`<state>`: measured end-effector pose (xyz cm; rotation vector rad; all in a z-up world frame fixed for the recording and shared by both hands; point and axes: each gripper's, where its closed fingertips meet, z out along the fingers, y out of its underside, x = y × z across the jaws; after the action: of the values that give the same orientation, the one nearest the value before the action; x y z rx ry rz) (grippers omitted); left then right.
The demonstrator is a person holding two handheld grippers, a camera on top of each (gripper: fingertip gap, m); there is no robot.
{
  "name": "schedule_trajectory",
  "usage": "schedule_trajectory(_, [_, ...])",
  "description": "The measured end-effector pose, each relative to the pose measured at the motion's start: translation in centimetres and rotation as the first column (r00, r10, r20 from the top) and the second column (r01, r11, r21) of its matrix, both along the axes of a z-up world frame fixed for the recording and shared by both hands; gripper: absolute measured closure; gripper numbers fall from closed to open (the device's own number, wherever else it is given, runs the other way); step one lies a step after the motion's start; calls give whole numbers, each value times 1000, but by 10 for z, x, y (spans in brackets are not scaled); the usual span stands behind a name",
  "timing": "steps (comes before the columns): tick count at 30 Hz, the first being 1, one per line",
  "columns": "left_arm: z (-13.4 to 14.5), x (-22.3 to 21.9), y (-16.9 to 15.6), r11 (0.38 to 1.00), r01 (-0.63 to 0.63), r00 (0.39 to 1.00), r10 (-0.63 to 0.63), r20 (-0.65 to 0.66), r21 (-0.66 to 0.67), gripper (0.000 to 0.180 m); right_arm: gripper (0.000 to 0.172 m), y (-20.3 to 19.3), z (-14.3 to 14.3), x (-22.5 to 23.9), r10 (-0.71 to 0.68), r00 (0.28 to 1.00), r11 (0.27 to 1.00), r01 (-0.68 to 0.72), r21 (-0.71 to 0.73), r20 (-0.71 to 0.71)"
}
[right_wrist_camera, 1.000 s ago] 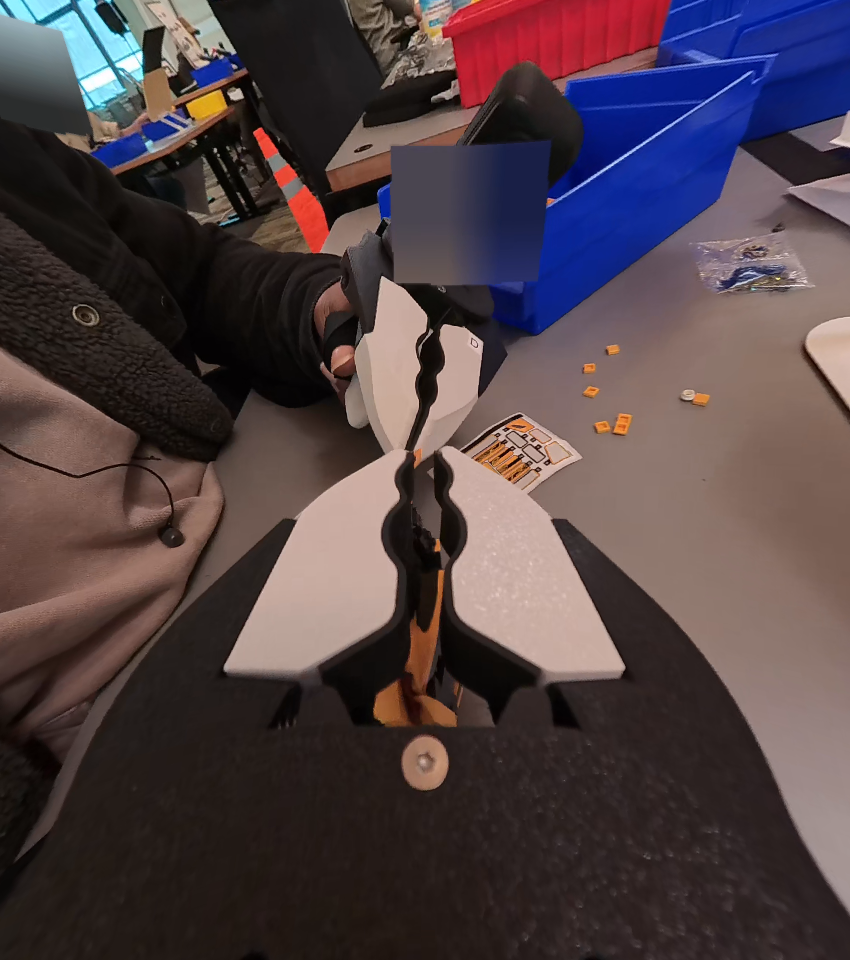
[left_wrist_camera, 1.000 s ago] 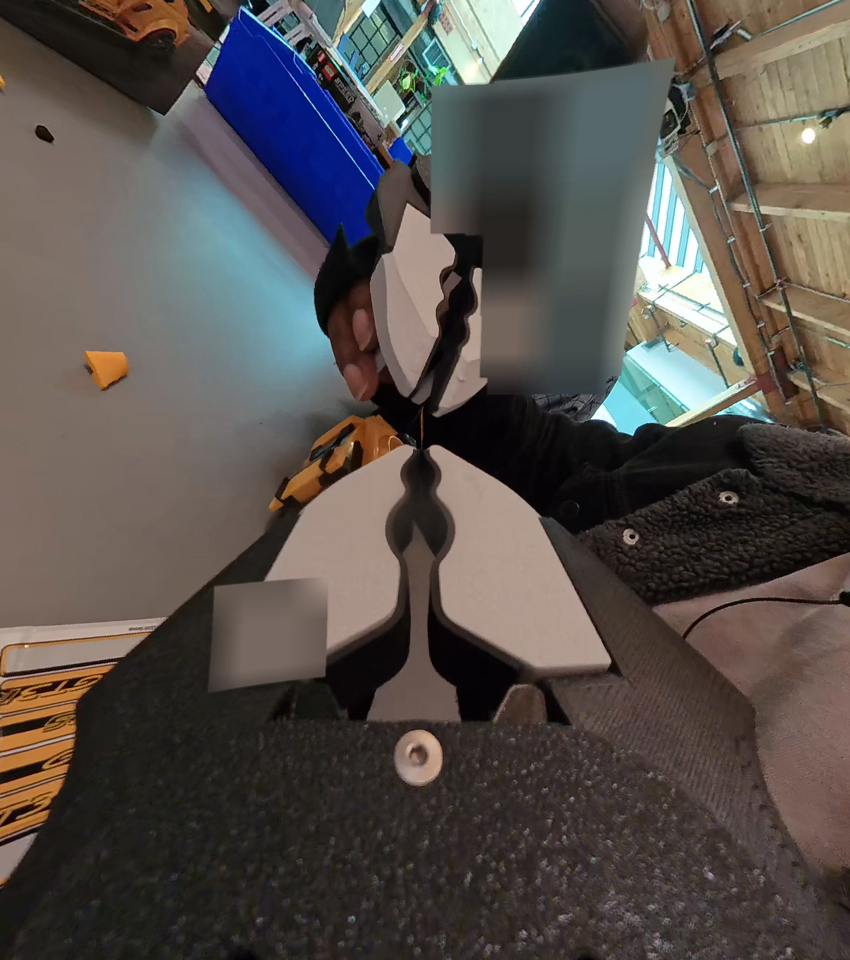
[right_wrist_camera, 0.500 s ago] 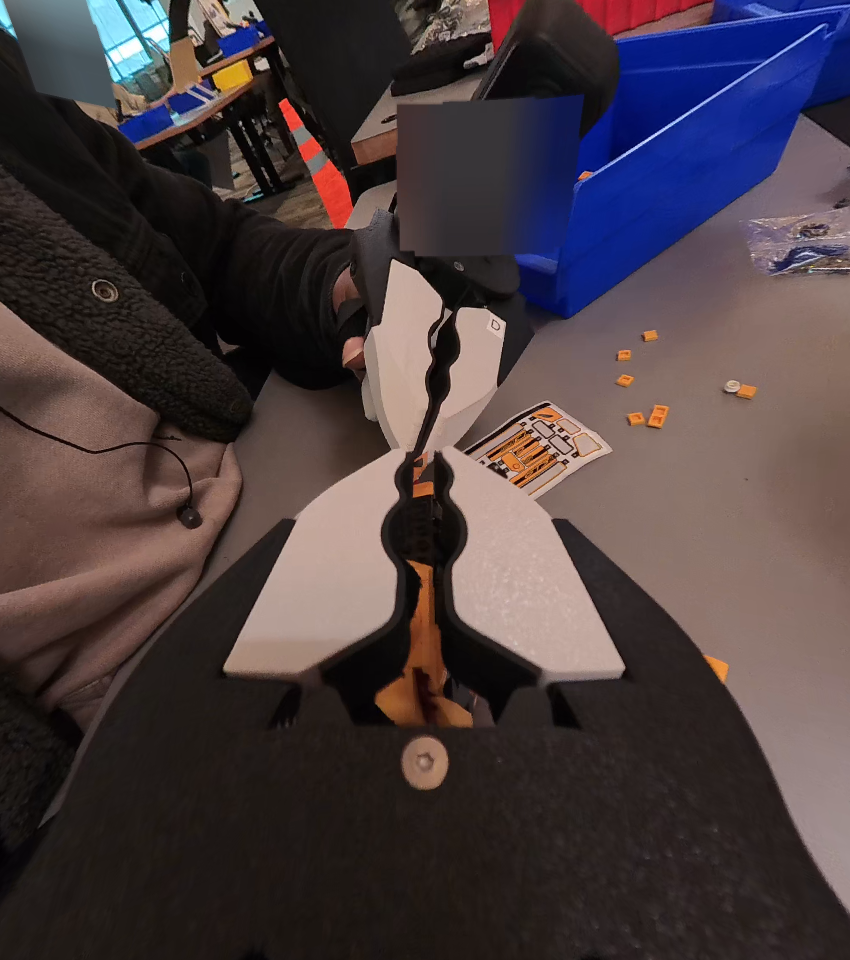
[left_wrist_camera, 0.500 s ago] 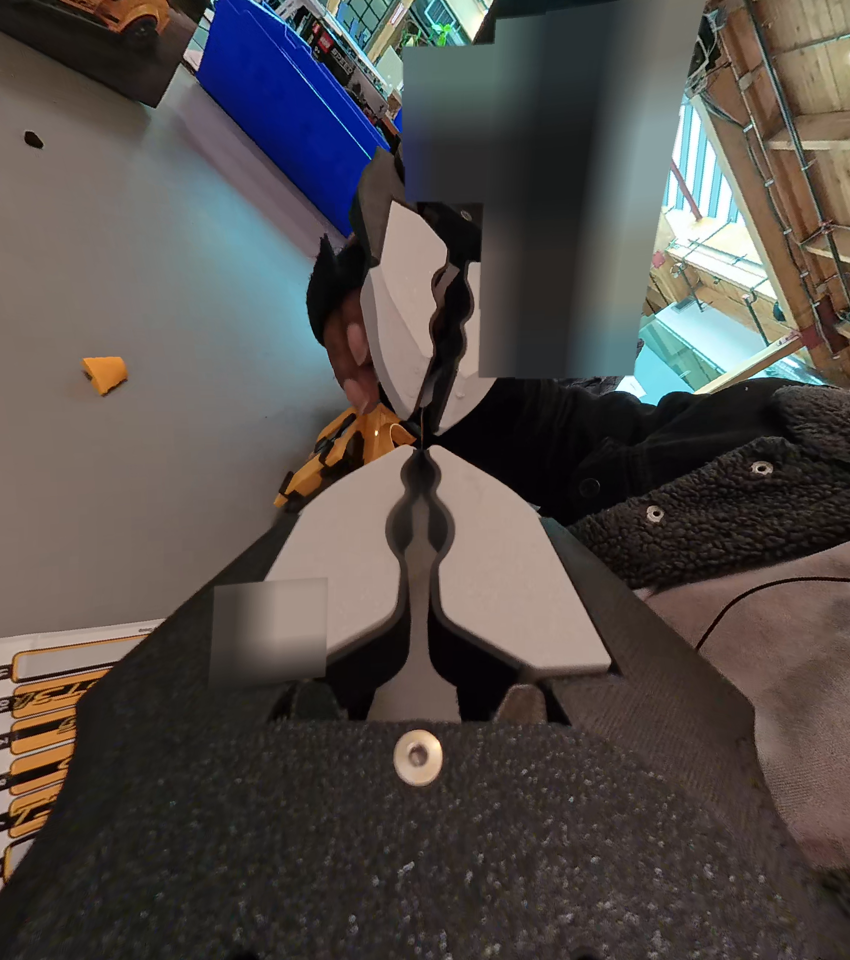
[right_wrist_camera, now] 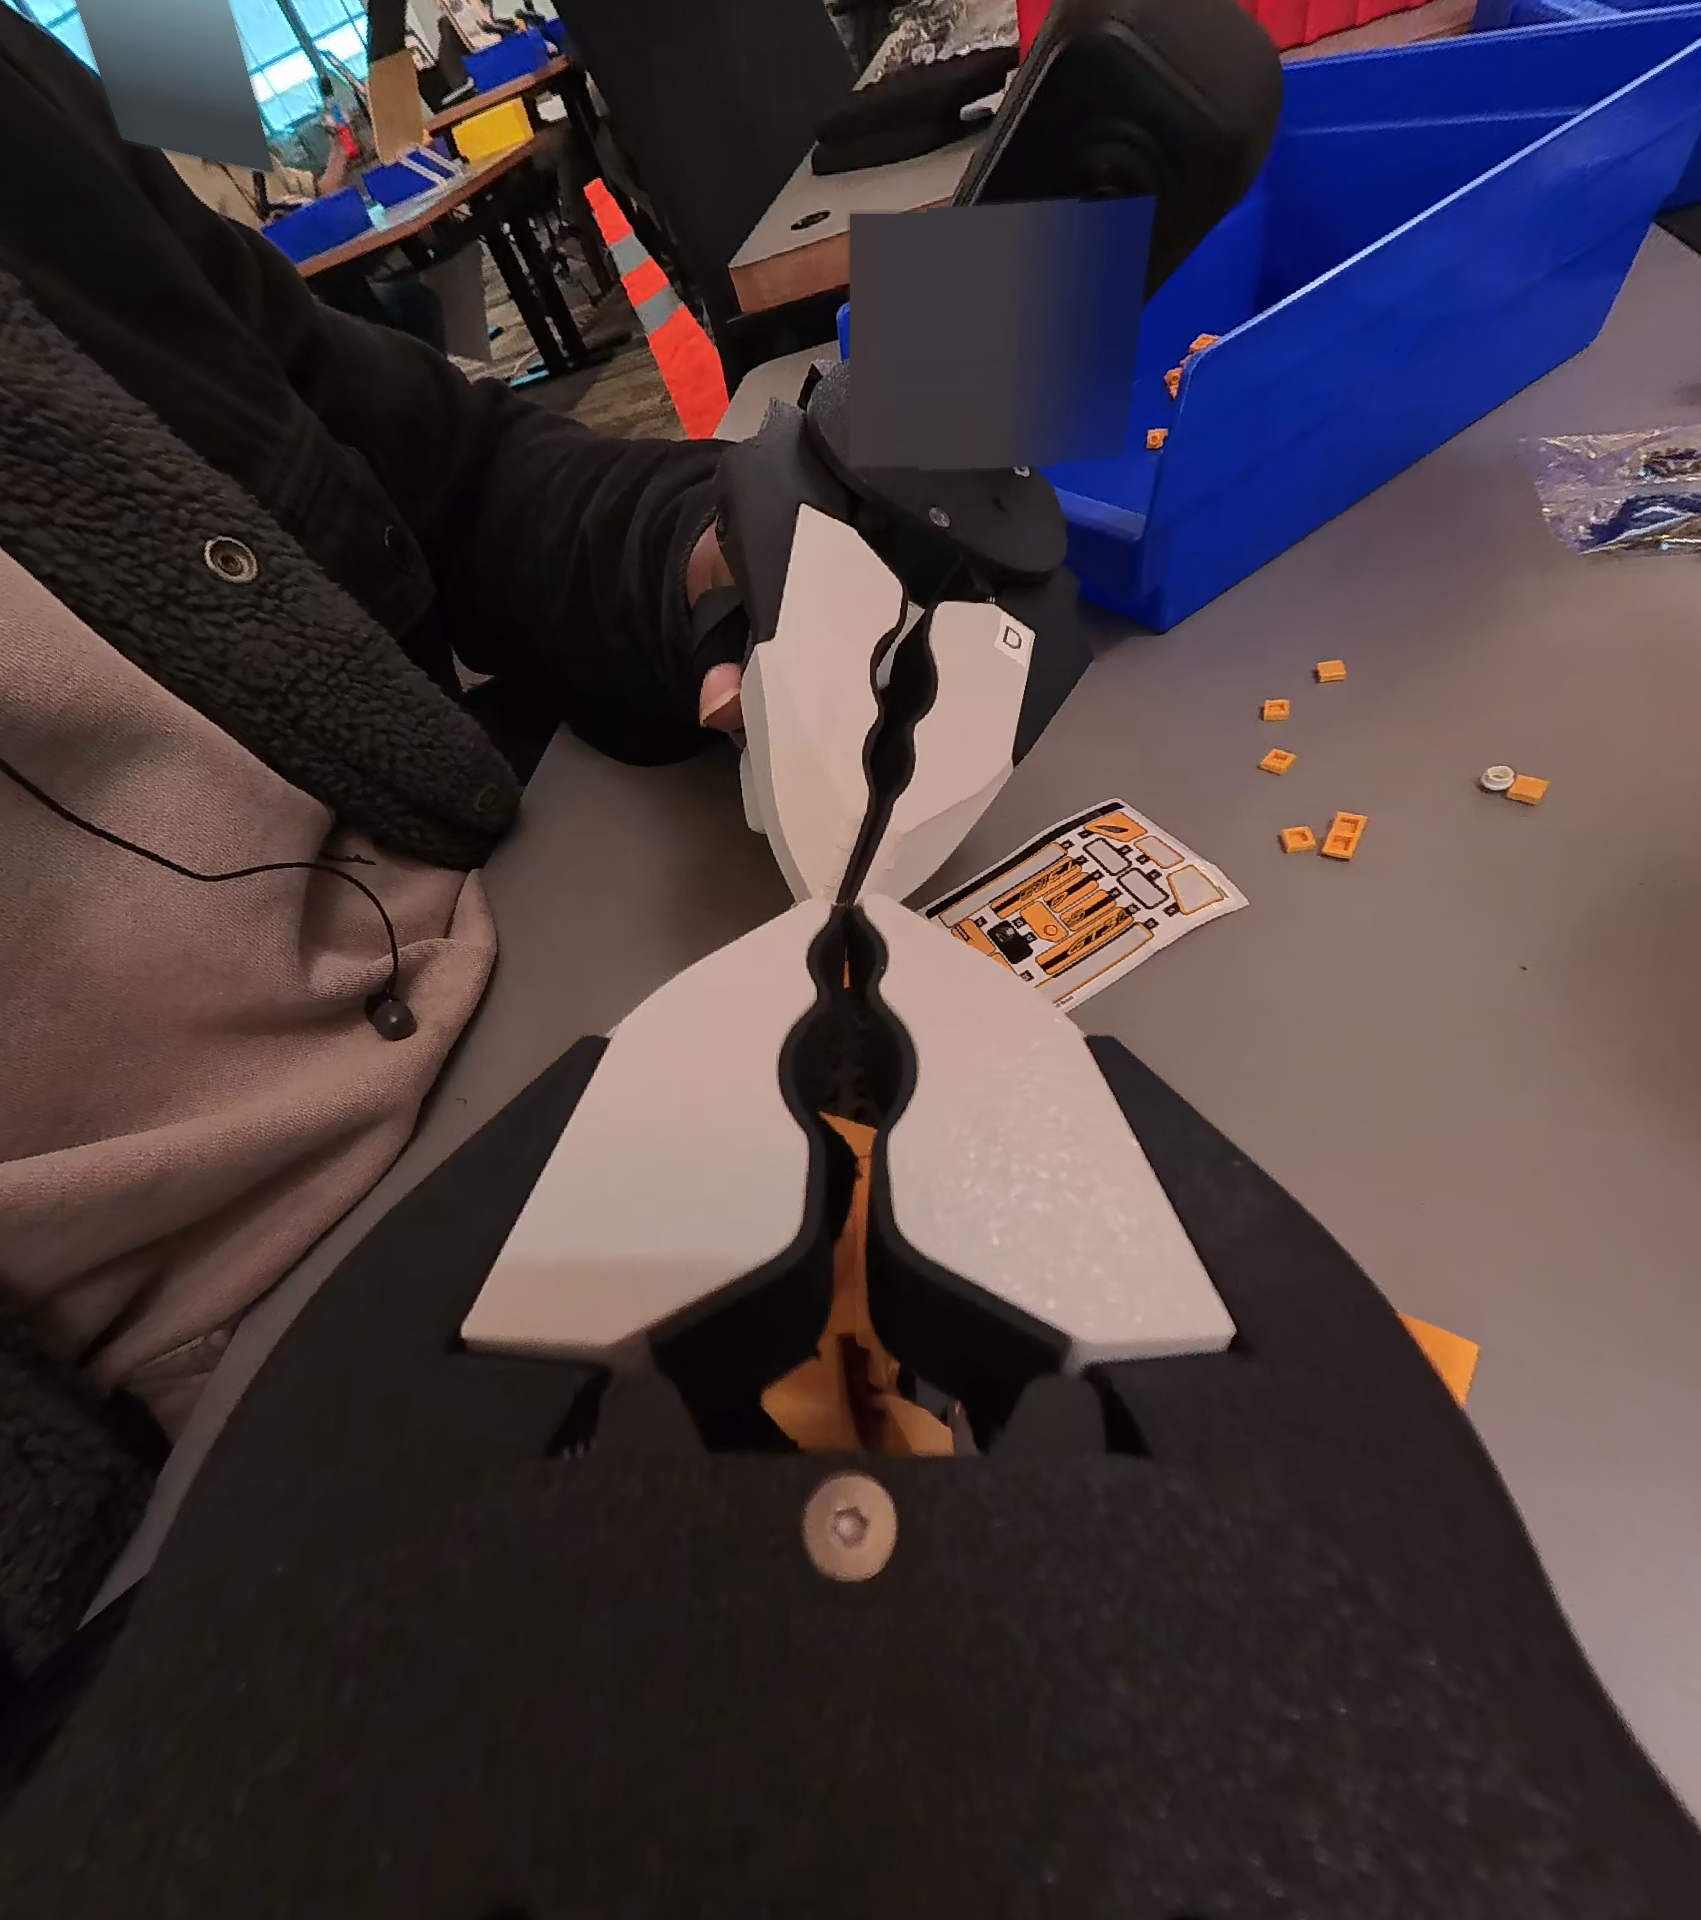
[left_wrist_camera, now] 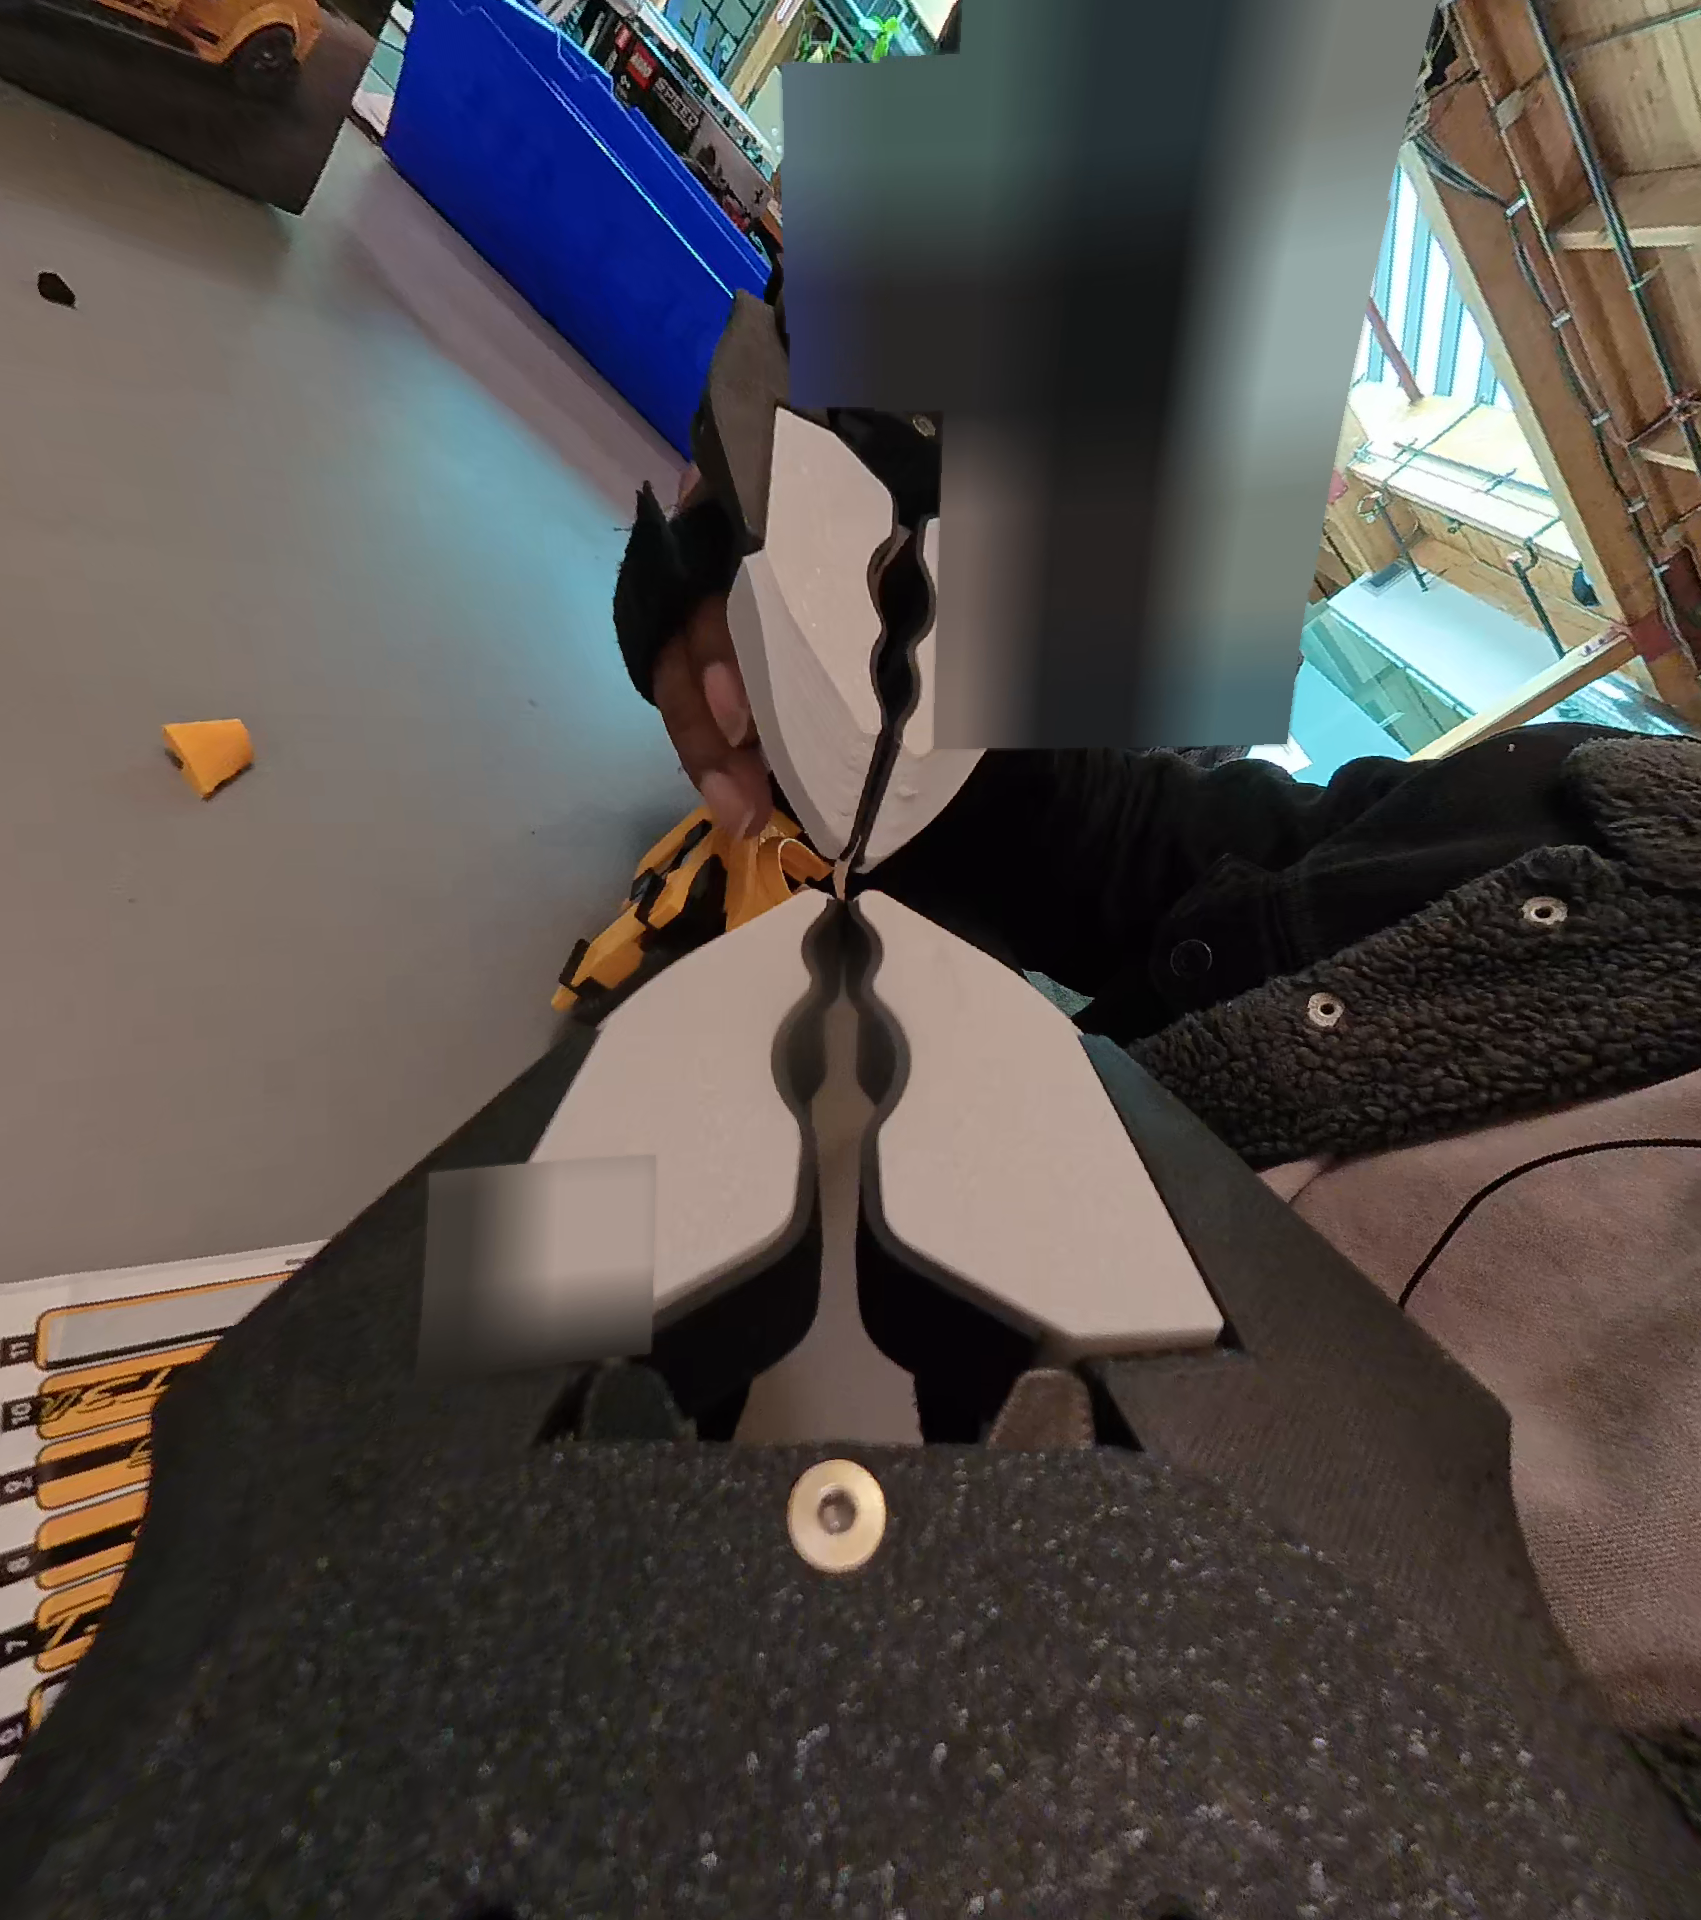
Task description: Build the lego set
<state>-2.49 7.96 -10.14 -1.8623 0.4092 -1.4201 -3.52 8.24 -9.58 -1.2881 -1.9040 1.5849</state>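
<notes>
My left gripper (left_wrist_camera: 838, 906) and my right gripper (right_wrist_camera: 841, 912) meet tip to tip above the grey table (left_wrist_camera: 202, 987). Both are shut. A thin pale sticker (left_wrist_camera: 838, 881), seen edge-on, bridges the two pairs of tips and both pinch it. In the left wrist view the right gripper (left_wrist_camera: 851, 857) hangs just above my own tips. An orange and black toy car (left_wrist_camera: 680, 914) lies on the table under the right gripper, and its orange body shows through the gap behind the right fingers (right_wrist_camera: 846, 1351). A sticker sheet (right_wrist_camera: 1085, 904) lies just right of the tips.
A blue bin (right_wrist_camera: 1345, 364) stands behind the grippers. Small orange pieces (right_wrist_camera: 1334, 831) and a clear bag of parts (right_wrist_camera: 1667, 488) lie on the right. An orange wedge piece (left_wrist_camera: 207, 753) lies alone on the table. The person's coat (right_wrist_camera: 202, 623) fills the left. Less than 4 cm separates the two grippers' tips.
My right gripper's fingers stood slightly apart around the sticker's edge and have now closed on it. Both grippers shifted slightly. The left stayed shut throughout.
</notes>
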Motion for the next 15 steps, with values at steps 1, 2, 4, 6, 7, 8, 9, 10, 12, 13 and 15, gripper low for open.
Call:
schedule_trajectory(1, [0, 0, 0, 1000, -1, 1000, 1, 1, 1, 180, 172, 0, 0, 0, -1, 1000, 1000, 1, 1, -1])
schedule_trajectory(2, [1, -1, 0, 1000, -2, 1000, 2, 2, 3, 180, 172, 0, 0, 0, -1, 1000, 1000, 1, 1, -2])
schedule_trajectory(4, [1, -1, 1, 1000, -4, 1000, 4, 4, 5, 180, 172, 1, 0, 0, -2, 1000, 1000, 2, 0, -3])
schedule_trajectory(6, [2, -2, 1, 1000, -6, 1000, 6, 8, 6, 180, 172, 1, 0, 0, -1, 1000, 1000, 1, -3, -6])
schedule_trajectory(7, [2, -3, 1, 1000, -6, 1000, 6, 9, 7, 180, 172, 1, 0, 0, -2, 1000, 1000, 2, -4, -6])
schedule_trajectory(8, [3, -3, 1, 1000, -6, 1000, 6, 11, 9, 180, 172, 1, 0, 0, -3, 1000, 1000, 3, -3, -6])
schedule_trajectory(9, [3, -3, 1, 1000, -6, 1000, 6, 11, 11, 180, 172, 1, 1, 0, -2, 1000, 1000, 2, -7, -7])
schedule_trajectory(10, [4, -3, 1, 1000, -6, 1000, 6, 12, 12, 180, 172, 1, 1, 0, -1, 1000, 1000, 1, -10, -9])
schedule_trajectory(12, [4, -4, 1, 1000, -6, 1000, 6, 16, 14, 180, 172, 2, 1, 0, -4, 1000, 1000, 3, -14, -8])
schedule_trajectory(13, [5, -5, 1, 1000, -6, 1000, 6, 20, 16, 180, 172, 2, 1, 0, -5, 1000, 1000, 5, -14, -7])
schedule_trajectory(15, [6, -6, 2, 1000, -10, 1000, 10, 26, 17, 180, 172, 4, 1, 0, -9, 1000, 1000, 9, -22, -9])
